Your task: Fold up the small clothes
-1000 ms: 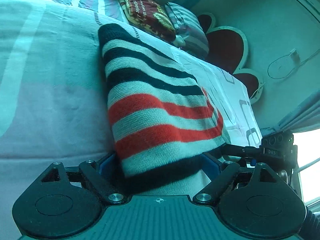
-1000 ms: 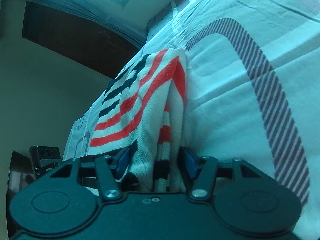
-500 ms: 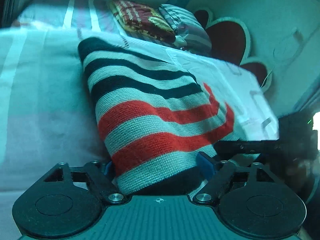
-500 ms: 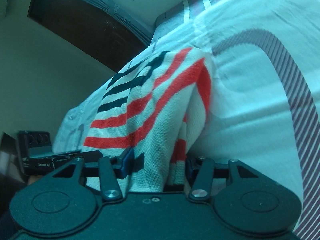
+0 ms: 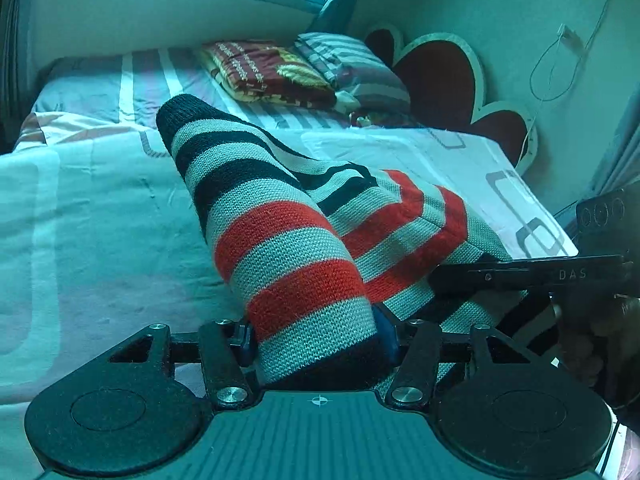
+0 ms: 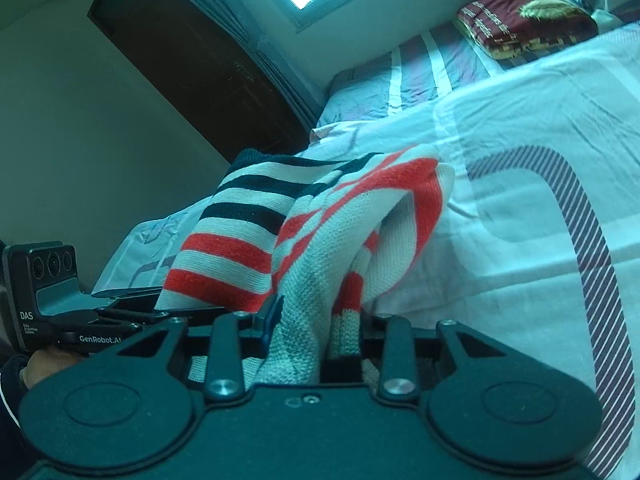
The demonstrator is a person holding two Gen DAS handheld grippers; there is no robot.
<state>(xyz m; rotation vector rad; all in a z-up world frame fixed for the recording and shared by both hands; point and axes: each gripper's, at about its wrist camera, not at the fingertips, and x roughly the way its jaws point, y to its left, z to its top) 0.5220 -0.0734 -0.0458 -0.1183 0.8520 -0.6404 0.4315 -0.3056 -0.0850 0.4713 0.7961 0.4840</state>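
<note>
While the striped knit garment [image 5: 280, 240] hangs lifted off the bed [image 5: 80, 220], both tools have a firm bite on its near hem: the left gripper [image 5: 316, 340] is clamped on a bunched black-and-red edge, and the right gripper [image 6: 316, 332] is pinched shut on another gathered stretch of the same hem, cloth bulging up between its blue pads [image 6: 270, 316]. Look at the shape of it: the near end is raised in the air while the far black-striped end trails down toward the sheet, with a loose tunnel of fabric sagging open on the right side. In the left view the other tool sits just beside, low at the right, so the two grips are close together along one edge. As for progress, I'd call this early to midway: the piece is picked up and doubled loosely, but nothing lies flat, no crisp crease shows, and no finished stack of small clothes is visible anywhere. What looks left: carry the held edge over, lay it down squarely, smooth it out, release. The folded patterned blanket [image 5: 272, 72] and pillow [image 5: 356, 64] at the headboard sit well apart, out of play.
</note>
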